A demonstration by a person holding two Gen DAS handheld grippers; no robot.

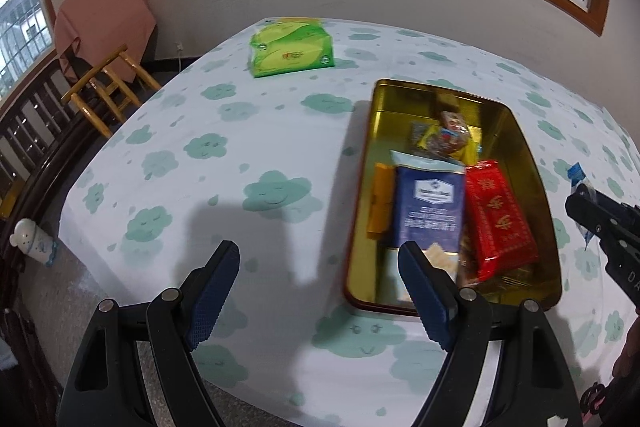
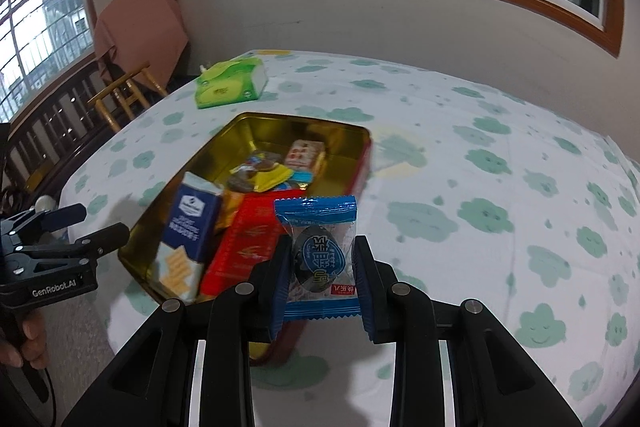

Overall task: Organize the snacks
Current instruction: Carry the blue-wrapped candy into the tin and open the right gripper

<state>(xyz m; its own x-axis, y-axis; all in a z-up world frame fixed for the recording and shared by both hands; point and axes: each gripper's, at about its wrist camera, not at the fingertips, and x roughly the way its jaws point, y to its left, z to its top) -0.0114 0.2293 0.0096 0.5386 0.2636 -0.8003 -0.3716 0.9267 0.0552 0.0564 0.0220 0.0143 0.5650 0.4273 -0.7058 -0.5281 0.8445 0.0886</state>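
Gold-coloured metal, shiny inside with rounded corners and a low wall, forms the rectangular tin (image 1: 516,131) that lies on the bench (image 1: 280,107). In the left wrist view it sits right of centre. In the right wrist view it sits left of centre, its red outer rim (image 2: 366,163) showing. The bench is covered by a smooth white cloth (image 2: 480,131) printed with teal smiling clouds.

Inside the tin lie a tall blue cracker box (image 1: 430,203), a glossy red packet (image 1: 498,223) with gold marks just beside it, a narrow orange packet (image 1: 382,201) on the box's other side, and a heap of small crinkly wrapped sweets (image 1: 446,137) toward the far end.

The right tongs (image 2: 320,269) are clamped on a small blue and clear plastic snack packet (image 2: 316,259) with saw-tooth ends, held upright above the tin's near right corner at lower centre of the right wrist view. The left tongs (image 1: 320,279) stand wide apart with nothing between the ribbed blue pads (image 1: 212,295), hanging over bare cloth just left of the tin's near edge.

A soft green tissue pack (image 1: 290,49) rests well apart from the tin near the far edge. To the right of the tin in the right wrist view the cloth lies broad and open. At left, past the bench edge, a yellow wooden chair (image 1: 108,83) stands under a pink cloth (image 1: 106,23).
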